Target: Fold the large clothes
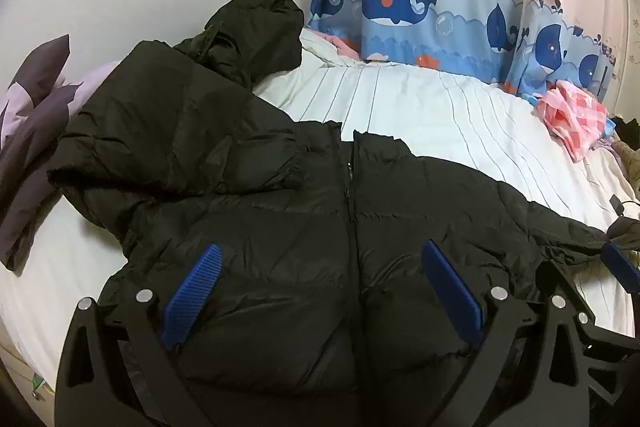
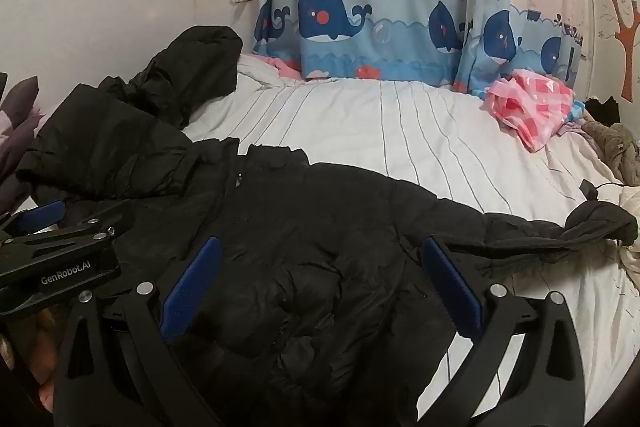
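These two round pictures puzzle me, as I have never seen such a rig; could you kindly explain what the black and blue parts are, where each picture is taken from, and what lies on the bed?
Each picture comes from a wide-angle camera fixed on a hand-held gripper, looking forward along its two fingers. One shows the left gripper, the other the right gripper; a person carries one in each hand. The blue strips are the finger pads. Both grippers are wide open above the black puffer jacket and hold nothing. The jacket lies zip-side up on a white striped bed, one sleeve stretched out to the right. A pink checked cloth lies near the whale curtain.
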